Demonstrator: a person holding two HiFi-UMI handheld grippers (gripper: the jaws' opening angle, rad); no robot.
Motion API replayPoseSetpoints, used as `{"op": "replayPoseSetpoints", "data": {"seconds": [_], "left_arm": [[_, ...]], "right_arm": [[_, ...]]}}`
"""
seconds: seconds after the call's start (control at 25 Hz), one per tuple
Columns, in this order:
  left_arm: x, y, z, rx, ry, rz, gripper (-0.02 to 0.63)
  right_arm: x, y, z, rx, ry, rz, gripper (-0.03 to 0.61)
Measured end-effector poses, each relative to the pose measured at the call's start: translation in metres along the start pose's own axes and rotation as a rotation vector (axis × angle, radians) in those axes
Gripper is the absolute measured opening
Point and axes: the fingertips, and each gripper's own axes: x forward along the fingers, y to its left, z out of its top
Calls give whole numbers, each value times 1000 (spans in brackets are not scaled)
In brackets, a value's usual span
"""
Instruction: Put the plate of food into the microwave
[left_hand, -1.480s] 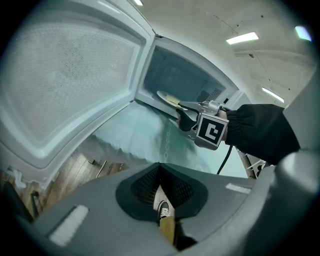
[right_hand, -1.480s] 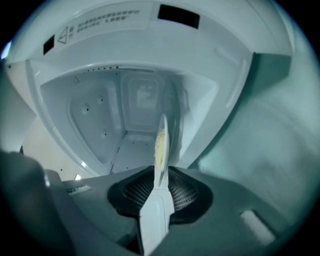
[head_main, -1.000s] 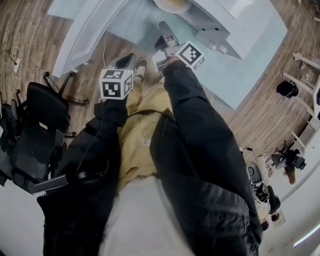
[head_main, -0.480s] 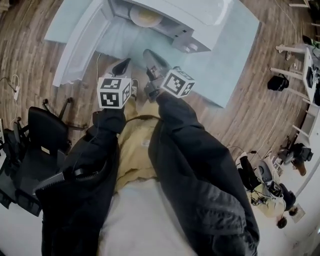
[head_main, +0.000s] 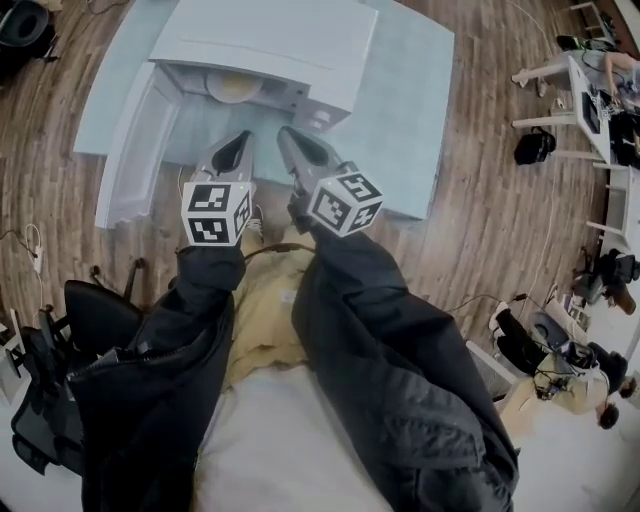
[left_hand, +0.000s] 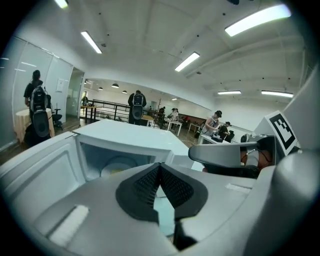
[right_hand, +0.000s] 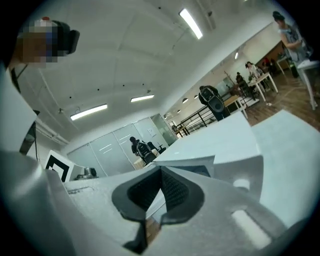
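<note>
Our left hand-held gripper, grey with a black-and-white marker cube, hangs in front of us. Its black ribbed pads are pressed together at the tips with nothing between them. Our right hand-held gripper sits just beside it without touching it, its jaws likewise closed and empty. We hold both above the near part of a pale blue rectangular table, pointing toward a white box-shaped microwave oven. Its white door is swung wide open to our left. Inside the cavity lies the round white plate carrying pale yellow food. Neither gripper touches the plate or the microwave. Brown wood-plank flooring surrounds the table.
</note>
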Motion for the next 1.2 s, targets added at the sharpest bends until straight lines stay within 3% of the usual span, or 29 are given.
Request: {"op": "replayPoseSetpoints", "data": {"seconds": [0.4, 0.88, 1.2], "left_arm": [[19, -51, 62, 114, -134, -84, 2], [31, -84, 115, 170, -208, -124, 2], [28, -93, 136, 218, -253, -127, 2]], "right_arm": [[-31, -8, 66, -317, -65, -105, -8], [-52, -9, 132, -425, -185, -155, -6], [-55, 1, 150, -544, -215, -192, -6]]}}
